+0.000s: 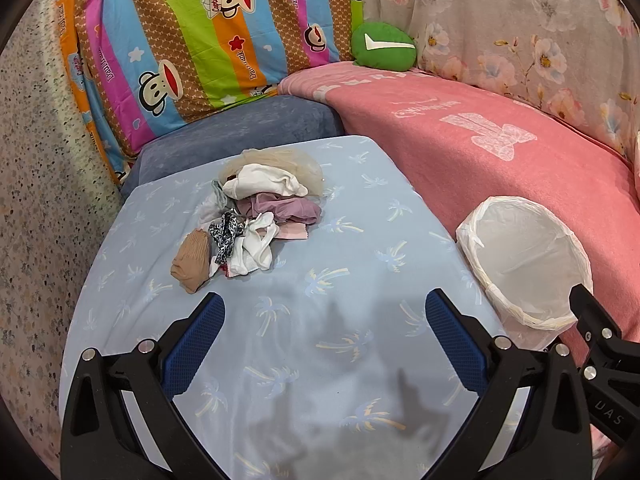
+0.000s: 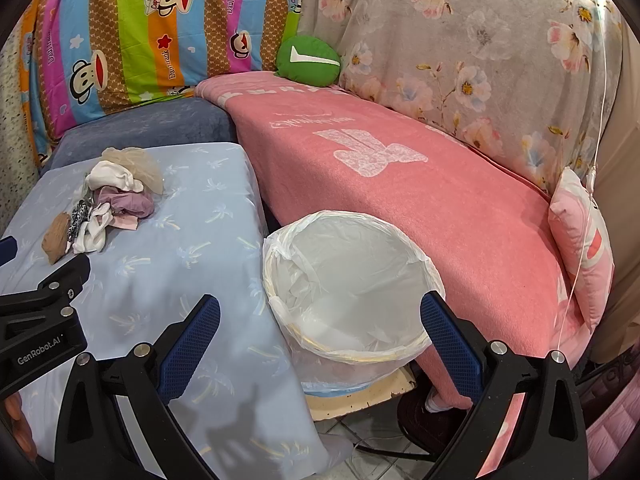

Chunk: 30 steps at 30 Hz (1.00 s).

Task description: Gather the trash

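A heap of crumpled cloth scraps (image 1: 256,216) lies on the light blue palm-print sheet (image 1: 320,340), white, mauve, tan and leopard-print pieces among them. The heap (image 2: 108,204) appears at the left in the right wrist view. A bin lined with a white plastic bag (image 1: 524,268) stands at the sheet's right, its inside looking bare (image 2: 348,292). My left gripper (image 1: 324,312) hovers open over the sheet, short of the heap, holding nothing. My right gripper (image 2: 320,316) is open above the bin's near rim, holding nothing.
A pink blanket (image 2: 420,208) covers the surface behind and right of the bin. A green round cushion (image 1: 384,46) sits at the back, a striped cartoon cover (image 1: 192,40) and floral cloth (image 2: 480,60) behind. A pink pillow (image 2: 580,248) leans at the far right. Tiled floor (image 2: 360,428) shows below.
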{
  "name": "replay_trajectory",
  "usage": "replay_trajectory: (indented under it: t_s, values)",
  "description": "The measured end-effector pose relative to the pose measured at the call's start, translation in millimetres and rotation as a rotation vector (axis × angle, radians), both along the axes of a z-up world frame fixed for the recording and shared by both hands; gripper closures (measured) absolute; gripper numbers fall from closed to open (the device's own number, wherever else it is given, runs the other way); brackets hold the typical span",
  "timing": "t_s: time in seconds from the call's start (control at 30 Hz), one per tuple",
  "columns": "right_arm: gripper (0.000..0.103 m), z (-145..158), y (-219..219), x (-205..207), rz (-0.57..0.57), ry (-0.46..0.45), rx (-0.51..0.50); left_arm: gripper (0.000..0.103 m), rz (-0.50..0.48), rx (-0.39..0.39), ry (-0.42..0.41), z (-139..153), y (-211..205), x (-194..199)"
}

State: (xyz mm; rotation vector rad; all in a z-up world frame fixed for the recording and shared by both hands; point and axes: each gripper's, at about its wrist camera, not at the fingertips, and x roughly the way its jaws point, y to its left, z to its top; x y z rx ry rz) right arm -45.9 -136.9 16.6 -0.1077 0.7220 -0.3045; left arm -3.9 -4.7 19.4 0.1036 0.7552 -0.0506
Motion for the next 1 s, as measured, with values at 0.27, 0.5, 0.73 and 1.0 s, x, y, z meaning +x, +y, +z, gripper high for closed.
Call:
replay_trajectory:
  t_s: [0.27, 0.5, 0.73, 1.0]
  values:
    - [0.006, 1.0, -1.9, 1.1, -0.002, 0.001, -0.001, 0.007, -0.004, -0.006, 0.008, -2.0, -1.7, 5.2]
    - [0.006, -2.8, 2.5, 13.7, 0.007, 0.013, 0.020, 0.007, 0.002, -0.019, 0.035, -15.8, 14.9, 17.6]
    - [0.006, -16.4, 23.5, 40.0, 0.032, 0.039, 0.047, 0.007, 0.032, -0.023, 0.055, -31.8, 47.7, 40.4]
    - [0.006, -25.5, 54.9, 75.3, 0.081, 0.042, 0.082, 0.007, 0.089, -0.036, 0.058, -42.3, 93.8, 70.2]
